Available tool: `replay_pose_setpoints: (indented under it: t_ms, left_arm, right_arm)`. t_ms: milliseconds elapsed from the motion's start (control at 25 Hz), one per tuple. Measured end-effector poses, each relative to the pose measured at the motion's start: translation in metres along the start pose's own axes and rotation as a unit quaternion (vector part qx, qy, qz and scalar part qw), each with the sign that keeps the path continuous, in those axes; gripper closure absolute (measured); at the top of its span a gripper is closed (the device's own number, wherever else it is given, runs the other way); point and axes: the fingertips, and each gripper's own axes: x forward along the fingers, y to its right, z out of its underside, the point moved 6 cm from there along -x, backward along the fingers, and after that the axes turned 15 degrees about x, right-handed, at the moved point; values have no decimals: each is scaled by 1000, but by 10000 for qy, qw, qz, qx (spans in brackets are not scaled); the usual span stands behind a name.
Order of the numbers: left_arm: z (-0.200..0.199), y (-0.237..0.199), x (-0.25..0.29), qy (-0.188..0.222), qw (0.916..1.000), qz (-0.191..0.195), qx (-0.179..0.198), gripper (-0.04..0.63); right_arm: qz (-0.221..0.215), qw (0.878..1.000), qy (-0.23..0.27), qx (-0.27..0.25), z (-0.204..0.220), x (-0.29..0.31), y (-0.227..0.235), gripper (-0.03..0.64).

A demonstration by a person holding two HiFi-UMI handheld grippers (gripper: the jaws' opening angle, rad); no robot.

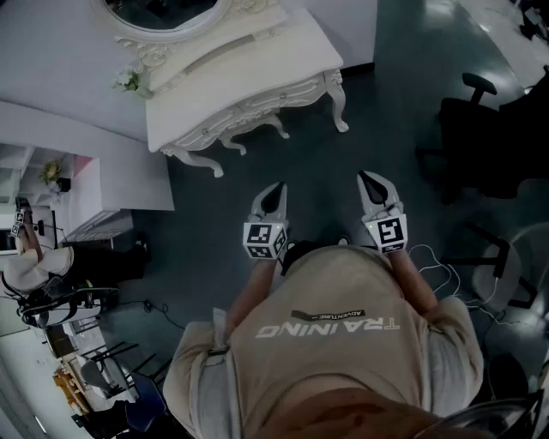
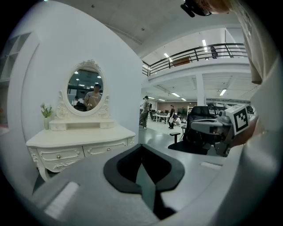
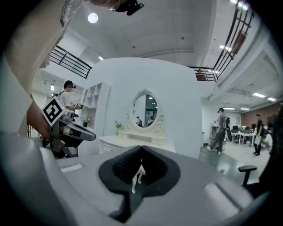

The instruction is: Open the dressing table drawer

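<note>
The white carved dressing table [image 1: 244, 81] stands against the wall ahead of me, with an oval mirror [image 1: 163, 13] on top. In the left gripper view its drawer fronts [image 2: 59, 155] face me, each with a small round knob. My left gripper [image 1: 278, 189] and right gripper [image 1: 366, 177] hover side by side over the dark floor, well short of the table and touching nothing. Both pairs of jaws are shut with nothing between them. The right gripper view shows the table [image 3: 128, 140] farther off, with a table leg visible through the slit between the jaws.
A small vase of flowers [image 1: 129, 80] sits on the table's left end. A black office chair [image 1: 480, 137] stands at the right. White shelving [image 1: 86, 193] and a seated person [image 1: 30, 270] are at the left. Cables [image 1: 437, 274] lie on the floor by my right side.
</note>
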Motion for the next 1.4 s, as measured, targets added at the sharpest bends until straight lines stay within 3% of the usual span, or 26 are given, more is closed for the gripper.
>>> replay_pose_setpoints:
  t_ms: [200,480,800,1080,1240,1400]
  left_arm:
    - [-1,-18,14,0,9999,-78,-129,588]
    - [3,-53,20,-32,9997,102,-215,588]
    - [8,-126,18,52,9992,342,-189,588]
    - [28,-175,3,277,9977,616,-40,588]
    - [30,-186,0,344,9981,503,-87,588]
    - [20,-190,18,355,9986,388,-75,588]
  right_arm:
    - [4,10000,-89,-6,-2,16,5,614]
    - [300,9995,-78,75,-13,51,-6,614]
    - [552,9979,-278,184,-14,90,-57,614]
    - [1197,9922,48,338,-16,108,-87,614]
    - [1133,9930,-110,319,-8,113,-98,614]
    - [793,9966,77,225,-21,147,-88,614]
